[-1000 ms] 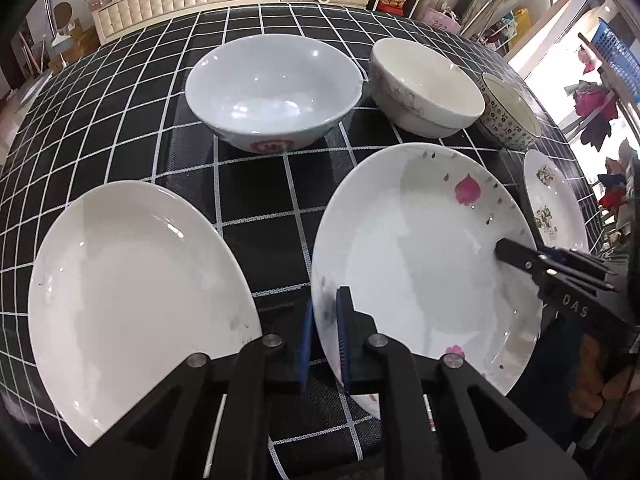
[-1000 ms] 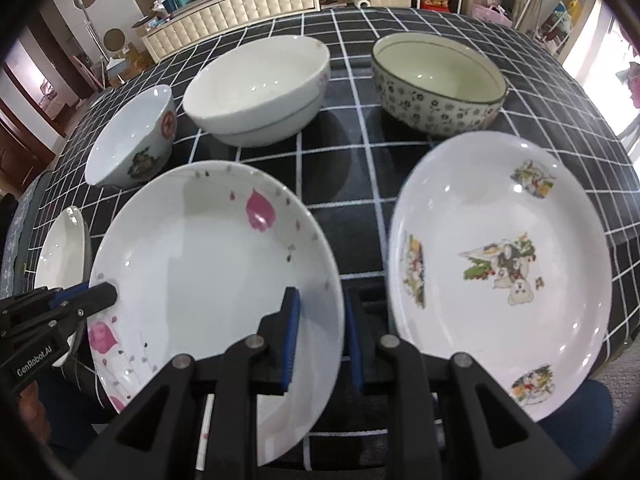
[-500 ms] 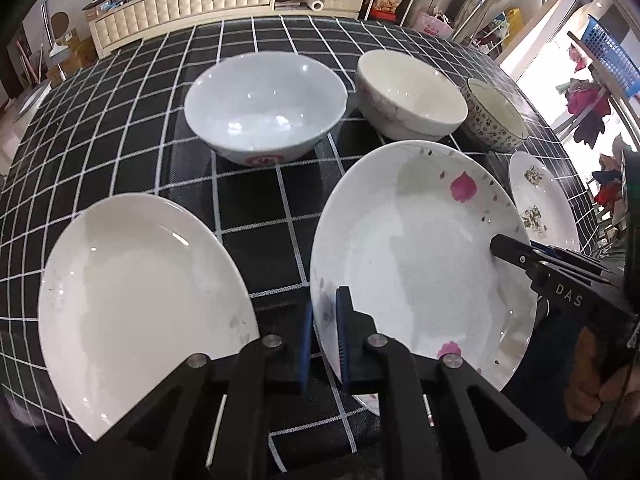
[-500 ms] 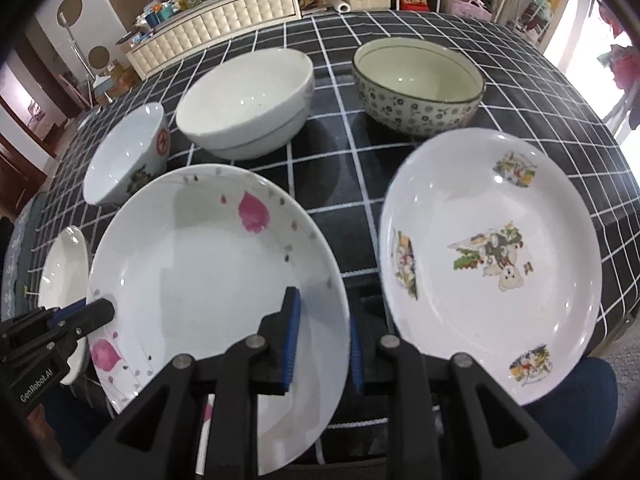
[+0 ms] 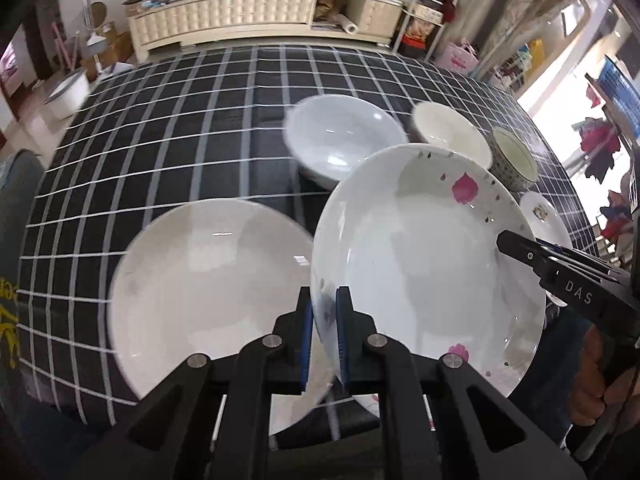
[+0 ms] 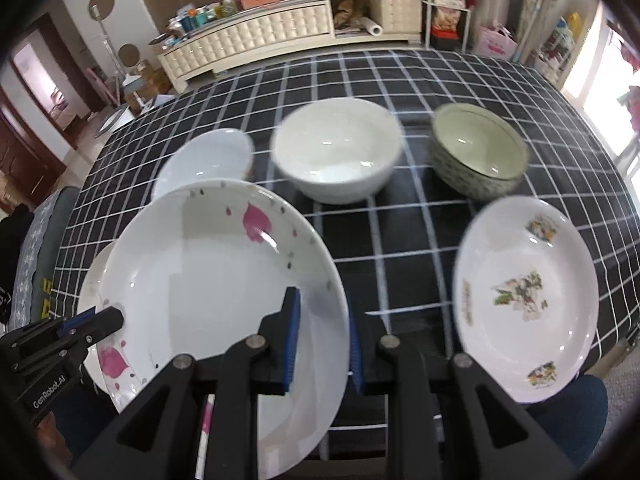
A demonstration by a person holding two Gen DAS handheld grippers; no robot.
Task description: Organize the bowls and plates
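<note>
A white plate with pink petals hangs above the table, held from both sides. My left gripper is shut on its left rim and my right gripper is shut on its right rim. Below and to the left lies a plain white plate, partly under the lifted one. A cartoon-printed plate lies at the right. Behind stand a pale blue-white bowl, a cream bowl and a green patterned bowl.
The table wears a black cloth with a white grid. Beyond its far edge stands a long cream cabinet with clutter on top. A person's hand holds the right gripper's handle; knees show under the near edge.
The petal plate has risen off the cloth and moved left, now overlapping the plain white plate. Both grippers went with it and the views have pulled back from the table.
</note>
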